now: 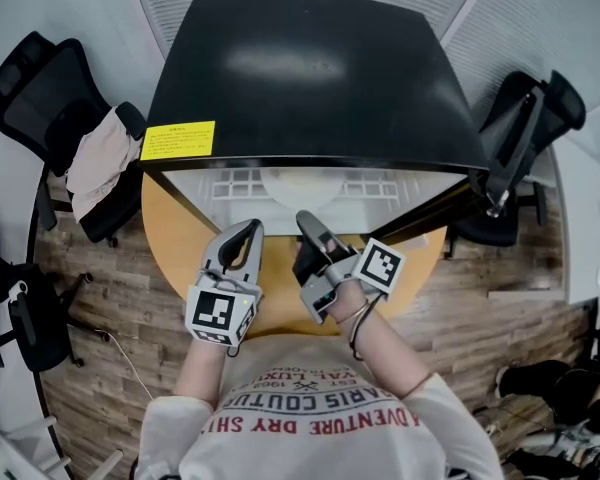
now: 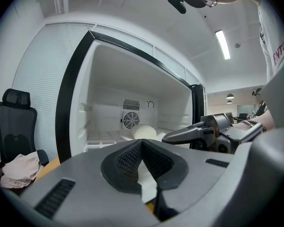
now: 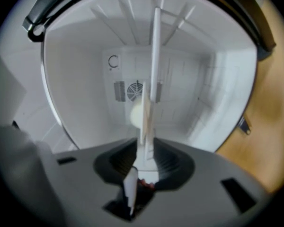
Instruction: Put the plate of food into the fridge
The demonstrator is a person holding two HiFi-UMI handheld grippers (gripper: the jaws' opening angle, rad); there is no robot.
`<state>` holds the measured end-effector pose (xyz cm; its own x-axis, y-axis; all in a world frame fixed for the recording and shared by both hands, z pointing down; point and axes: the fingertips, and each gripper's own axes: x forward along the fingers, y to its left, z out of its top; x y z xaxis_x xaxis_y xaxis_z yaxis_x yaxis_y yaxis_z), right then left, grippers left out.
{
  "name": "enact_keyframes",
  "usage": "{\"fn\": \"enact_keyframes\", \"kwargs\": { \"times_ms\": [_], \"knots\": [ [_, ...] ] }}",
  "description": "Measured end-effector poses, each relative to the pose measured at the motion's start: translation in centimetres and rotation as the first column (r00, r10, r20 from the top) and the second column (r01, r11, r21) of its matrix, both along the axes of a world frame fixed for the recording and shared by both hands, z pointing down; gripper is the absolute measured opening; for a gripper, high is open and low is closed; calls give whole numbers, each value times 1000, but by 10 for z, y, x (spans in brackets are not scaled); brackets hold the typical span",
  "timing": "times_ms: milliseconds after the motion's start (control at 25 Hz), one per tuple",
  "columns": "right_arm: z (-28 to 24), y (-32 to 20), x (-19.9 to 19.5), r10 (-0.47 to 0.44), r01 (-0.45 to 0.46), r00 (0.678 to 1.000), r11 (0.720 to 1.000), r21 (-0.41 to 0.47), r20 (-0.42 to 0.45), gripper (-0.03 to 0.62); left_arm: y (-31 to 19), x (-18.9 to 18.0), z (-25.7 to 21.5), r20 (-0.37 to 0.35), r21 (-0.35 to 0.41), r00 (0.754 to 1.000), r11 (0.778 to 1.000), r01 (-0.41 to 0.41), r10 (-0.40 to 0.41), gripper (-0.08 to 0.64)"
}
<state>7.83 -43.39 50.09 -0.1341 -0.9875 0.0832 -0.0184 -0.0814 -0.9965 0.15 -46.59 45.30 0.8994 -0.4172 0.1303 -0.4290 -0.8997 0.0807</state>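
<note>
Plate of food (image 1: 300, 181) is inside the open fridge (image 1: 310, 68), a small black one standing on a round wooden table (image 1: 170, 233). In the head view it shows as a pale disc over the white wire shelf (image 1: 230, 183), about midway across the opening. Whether it rests on the shelf or hangs just above it cannot be told.

The right gripper (image 1: 308, 220) reaches into the front of the fridge, its 2 jaws clamped on the plate's near rim. This gripper is rolled on its side. In its own view the plate therefore appears edge-on, as a thin white line running straight away from the jaws. 1 round pale piece of food (image 3: 136, 112) sits beside that line, and a fan (image 3: 134, 91) is on the back wall.

The left gripper (image 1: 248, 230) hovers just left of the right one, outside the fridge and above the table edge. Its 2 jaws meet at the tips and hold nothing.

The plate lies straight ahead of the right gripper, deeper in the fridge, so that hand alone controls it. The likely next move is to let go and draw straight back toward the person.
</note>
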Motion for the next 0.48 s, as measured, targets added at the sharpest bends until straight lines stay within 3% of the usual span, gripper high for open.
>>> {"fn": "enact_keyframes", "kwargs": {
  "times_ms": [80,160,320,400,480],
  "knots": [
    [2,12,0,1,-2,999,1000,-31,-34,109,8,1,1,3,-3,1000,1000,5,-5,26],
    [4,24,2,-2,-5,995,998,-67,-103,44,16,2,0,7,-11,1000,1000,9,-9,26],
    [-6,45,6,-10,-12,963,997,-82,-270,31,35,3,-7,7,-21,1000,1000,0,0,26],
    [-20,51,10,1,-20,917,999,-45,-400,31,39,1,-12,4,-12,1000,1000,8,-8,26],
    [-35,55,18,19,-18,830,1000,8,-557,31,43,-1,-16,1,-4,1000,1000,16,-16,26]
  ]
}}
